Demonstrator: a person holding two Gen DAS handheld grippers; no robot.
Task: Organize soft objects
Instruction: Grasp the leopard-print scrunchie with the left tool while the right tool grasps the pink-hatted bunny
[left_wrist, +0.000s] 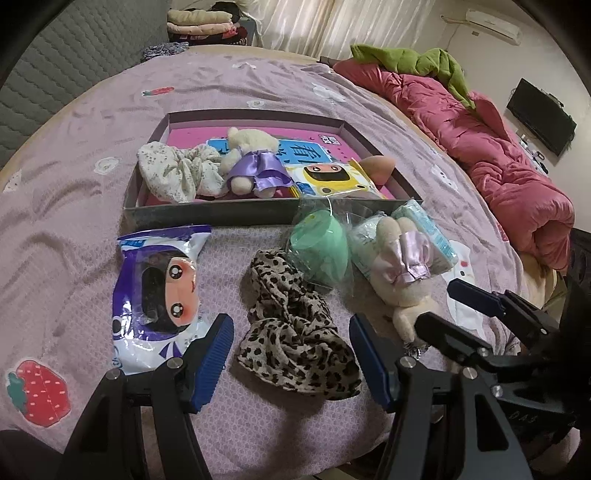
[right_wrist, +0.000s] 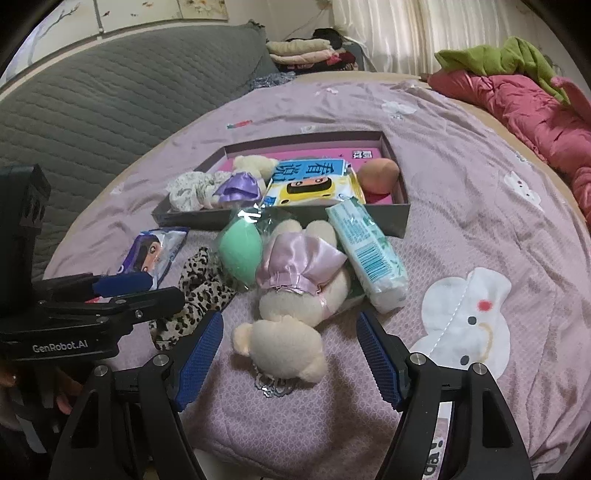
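On the bed lies a leopard-print scrunchie (left_wrist: 291, 332), straddled by my open left gripper (left_wrist: 291, 363), whose blue pads stand clear of it. A cream teddy in a pink dress (right_wrist: 295, 295) lies head towards me; my right gripper (right_wrist: 290, 356) is open around its head without touching. Beside the teddy sit a green sponge in plastic wrap (right_wrist: 238, 254) and a tissue pack (right_wrist: 365, 251). A blue-white wipes packet (left_wrist: 159, 295) lies to the left. The shallow box (left_wrist: 221, 216) holds a floral scrunchie (left_wrist: 177, 171), a purple-dressed teddy (left_wrist: 251, 162), a yellow packet (left_wrist: 328, 179) and an orange sponge (right_wrist: 378, 175).
The bed has a lilac cover (left_wrist: 74, 184) with strawberry and cloud patches. A pink quilt (left_wrist: 498, 155) with a green garment is bunched along the right side. A grey padded headboard (right_wrist: 92, 107) and folded clothes (right_wrist: 303, 50) stand behind.
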